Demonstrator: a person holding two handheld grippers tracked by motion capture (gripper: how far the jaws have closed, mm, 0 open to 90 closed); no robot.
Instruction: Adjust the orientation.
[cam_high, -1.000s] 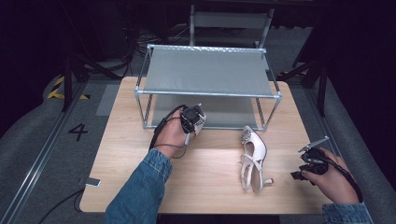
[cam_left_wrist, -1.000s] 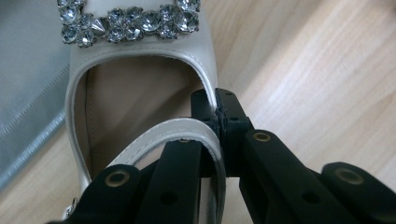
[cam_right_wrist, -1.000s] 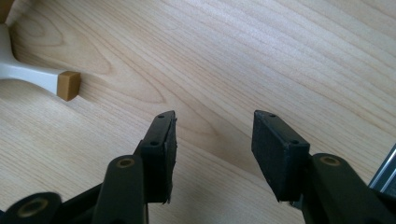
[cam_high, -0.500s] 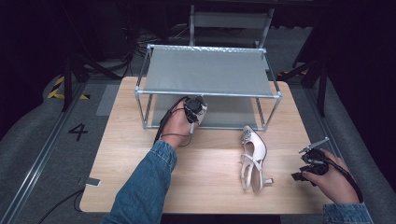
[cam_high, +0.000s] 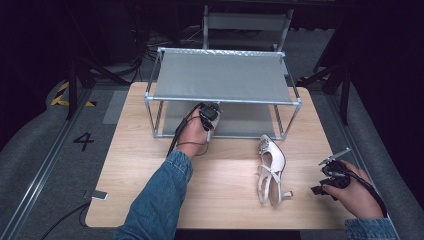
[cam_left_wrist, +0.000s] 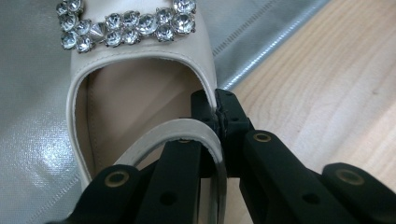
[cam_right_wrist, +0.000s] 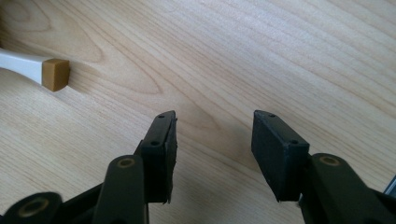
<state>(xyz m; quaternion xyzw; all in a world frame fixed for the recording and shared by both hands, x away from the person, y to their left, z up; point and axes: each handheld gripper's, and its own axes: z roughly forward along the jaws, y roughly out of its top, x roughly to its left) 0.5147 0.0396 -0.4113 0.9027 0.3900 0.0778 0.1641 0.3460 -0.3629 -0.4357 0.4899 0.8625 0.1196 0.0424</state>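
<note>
One gripper (cam_left_wrist: 219, 135) clenched on shoe (cam_left_wrist: 140, 93) at rack's (cam_high: 222, 100) lower edge, other gripper (cam_right_wrist: 212, 154) released over bare table (cam_right_wrist: 280, 56).

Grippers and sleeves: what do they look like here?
Both grippers are black. The left gripper has flat jaws on bolted links with brass-coloured rivets; the right gripper has the same rivets and rectangular pads. A black cable trails from the left one. Both forearms wear blue denim sleeves.
</note>
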